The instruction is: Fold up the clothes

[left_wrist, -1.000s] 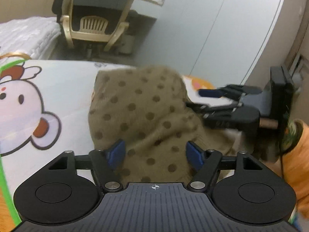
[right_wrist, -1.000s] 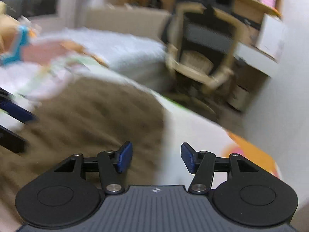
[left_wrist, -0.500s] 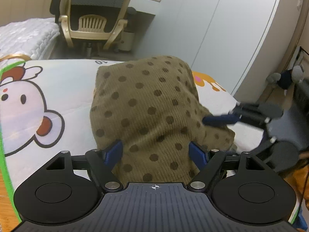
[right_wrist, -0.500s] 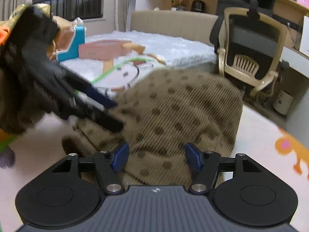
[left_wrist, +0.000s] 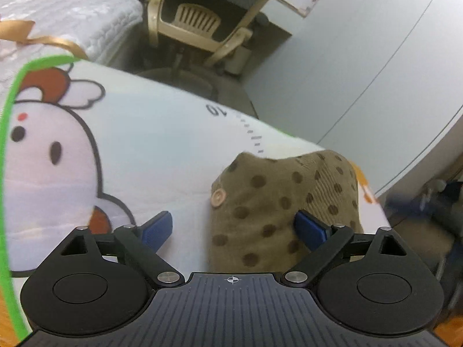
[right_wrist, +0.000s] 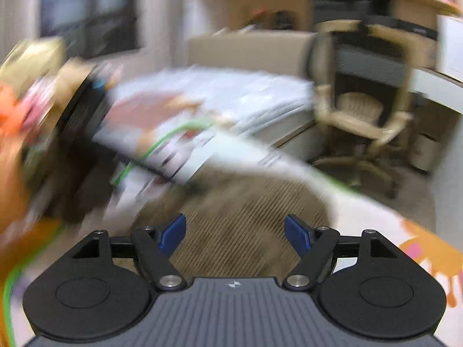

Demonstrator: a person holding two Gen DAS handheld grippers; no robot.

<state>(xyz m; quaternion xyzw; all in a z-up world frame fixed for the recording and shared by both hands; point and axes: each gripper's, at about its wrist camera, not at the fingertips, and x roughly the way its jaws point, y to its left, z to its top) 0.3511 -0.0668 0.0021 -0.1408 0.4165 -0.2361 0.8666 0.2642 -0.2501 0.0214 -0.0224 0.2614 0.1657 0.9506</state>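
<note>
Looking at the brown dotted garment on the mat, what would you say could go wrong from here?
1. The brown dotted garment lies in a lump; with both grippers open, a folded layer may slump.
2. The left gripper straddles its edge beside the button; closing could catch the button.
3. The right wrist view is motion-blurred, so the right gripper may snag the cloth.

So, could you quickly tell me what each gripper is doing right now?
Left gripper: open, holding nothing, over the edge of the brown dotted garment.
Right gripper: open, empty, above the garment.
</note>
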